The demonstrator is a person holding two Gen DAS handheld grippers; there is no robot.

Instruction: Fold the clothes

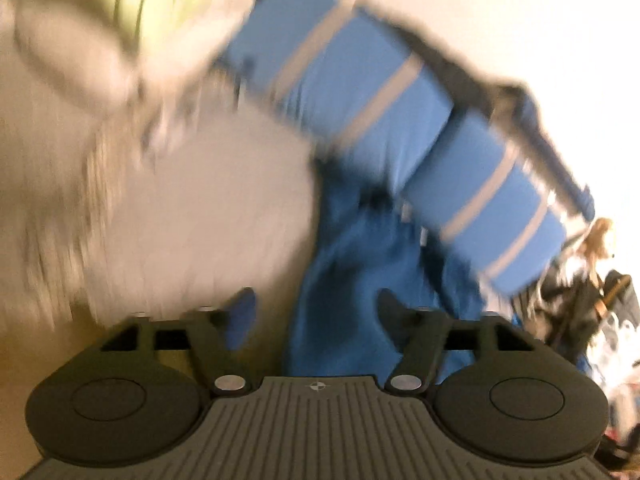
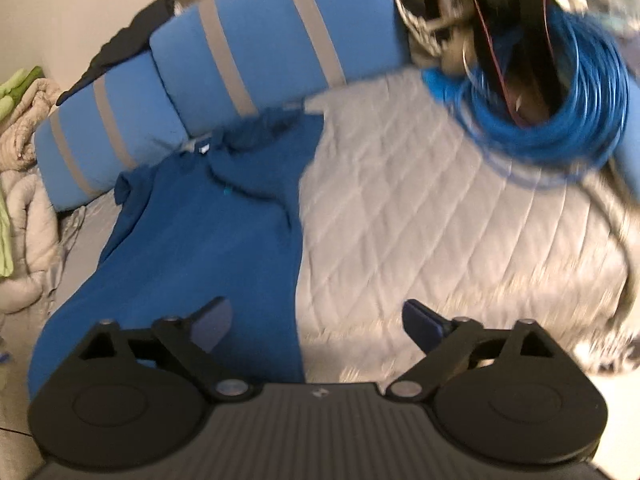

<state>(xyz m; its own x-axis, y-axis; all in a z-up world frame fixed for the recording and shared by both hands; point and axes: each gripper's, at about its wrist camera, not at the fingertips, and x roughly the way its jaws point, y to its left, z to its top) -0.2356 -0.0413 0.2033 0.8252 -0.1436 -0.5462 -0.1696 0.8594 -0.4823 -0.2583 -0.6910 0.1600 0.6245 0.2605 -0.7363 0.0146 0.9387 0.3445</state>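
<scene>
- Mostly blurred, both wrist views smeared by motion.
- Left hand-held gripper [image 1: 314,312]: jaws spread, nothing pinched; dark blue garment [image 1: 360,280] seen through the gap, pads clear of it.
- Right hand-held gripper [image 2: 316,320]: jaws spread wide, empty; left fingertip [image 2: 212,324] over the garment's [image 2: 192,248] near end, right fingertip [image 2: 424,326] over the bare quilt [image 2: 440,220].
- Garment lay flat on the grey quilted bed cover, long and narrow, running from close under the gripper up toward the pillows; right edge straight, far end rumpled with a small white tag [image 2: 202,148] showing.
- Two light blue pillows [image 2: 248,48] with grey stripes stood along the head of the bed, garment's far end touching their base; also seen in the left view [image 1: 352,76].
- Coil of blue cable [image 2: 560,120] sat on the quilt at far right, well apart from the garment, with dark clutter [image 2: 500,8] just behind it.
- Crumpled beige bedding [image 2: 24,208] with a green piece [image 2: 16,88] bunched at the left edge, near the garment's left side.
- Pale wall [image 2: 80,8] behind the pillows.
</scene>
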